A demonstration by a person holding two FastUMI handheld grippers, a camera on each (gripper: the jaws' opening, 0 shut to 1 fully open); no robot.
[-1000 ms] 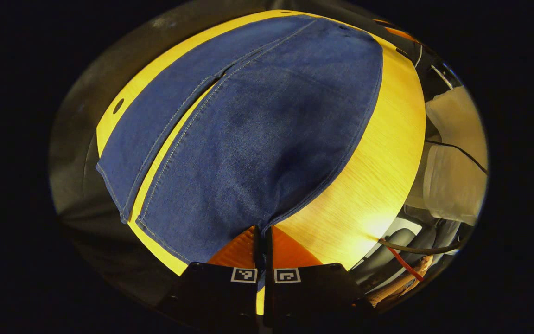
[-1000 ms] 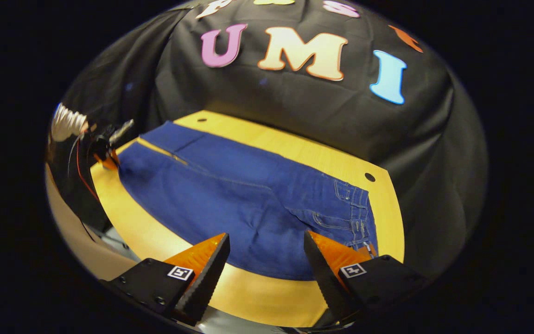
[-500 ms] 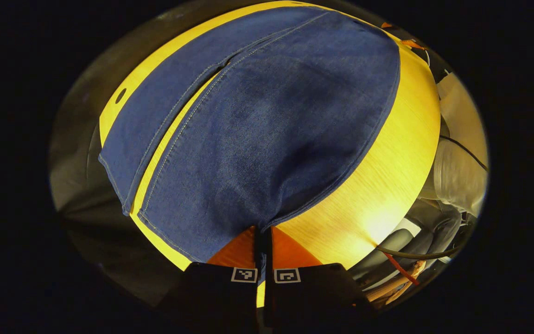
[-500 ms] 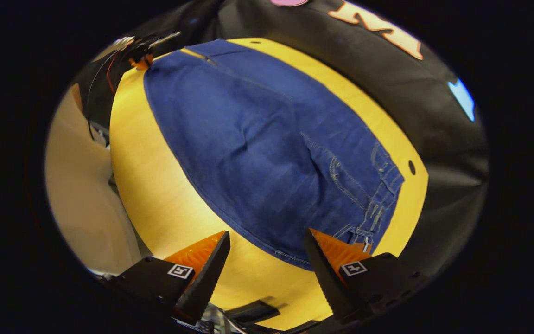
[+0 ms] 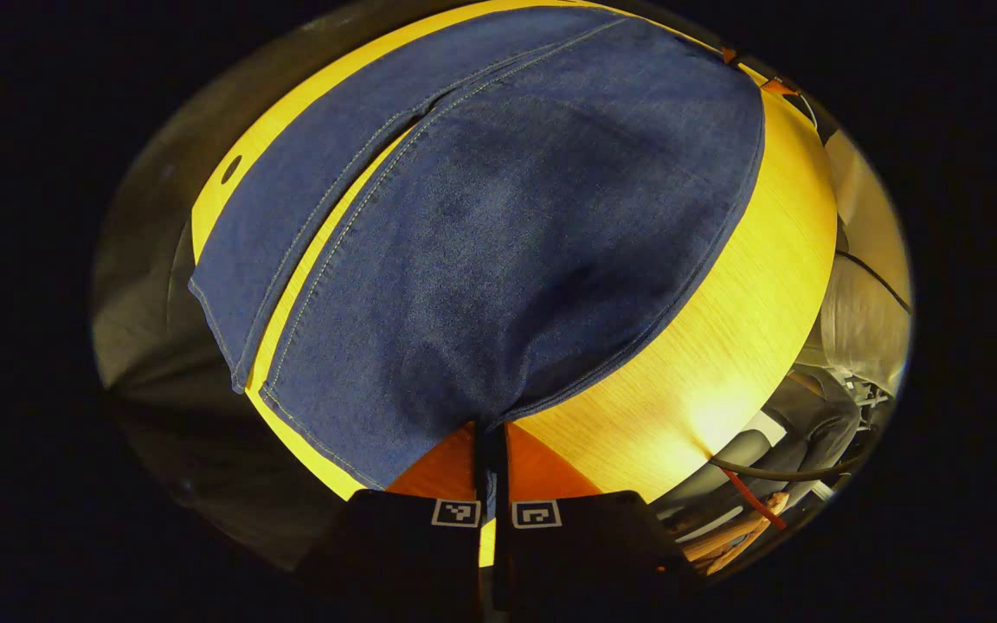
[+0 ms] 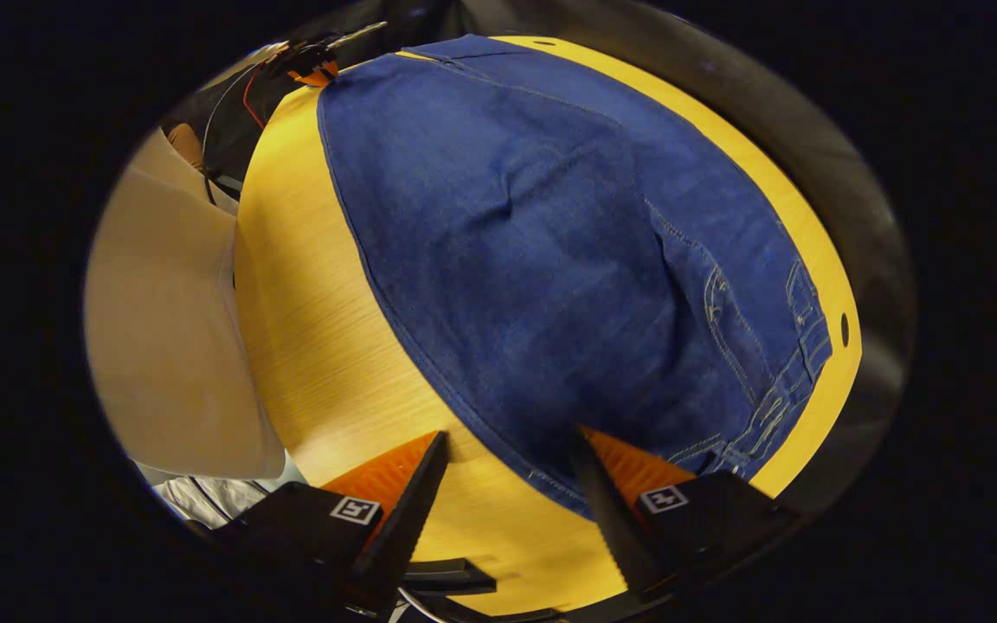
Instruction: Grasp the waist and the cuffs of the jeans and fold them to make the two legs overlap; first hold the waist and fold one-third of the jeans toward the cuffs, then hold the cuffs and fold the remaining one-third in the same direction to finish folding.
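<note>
Dark blue jeans [image 5: 498, 234] lie flat on the yellow table [image 5: 723, 329], both legs side by side. My left gripper [image 5: 490, 430] is shut on the near leg's cuff corner, and denim runs into the gap between its fingers. In the right gripper view the jeans [image 6: 550, 242] stretch away, with the waistband [image 6: 788, 389] and pockets at the right. My right gripper [image 6: 505, 450] stands open low over the table [image 6: 317, 346], and the near waist corner [image 6: 555, 484] lies between its fingers. The left gripper [image 6: 317, 61] shows far off at the cuff end.
A person's pale sleeve [image 6: 170, 329] hangs beside the table's near edge, also seen as pale cloth [image 5: 862, 320]. Cables [image 5: 749, 493] run below the table. A small hole [image 6: 845, 329] marks the table's corner by the waist, another hole [image 5: 230, 169] the cuff end.
My right gripper has come down and forward from a high look at the booth wall to the near waist corner, staying open. The left gripper keeps its hold on the cuff, barely shifting.
</note>
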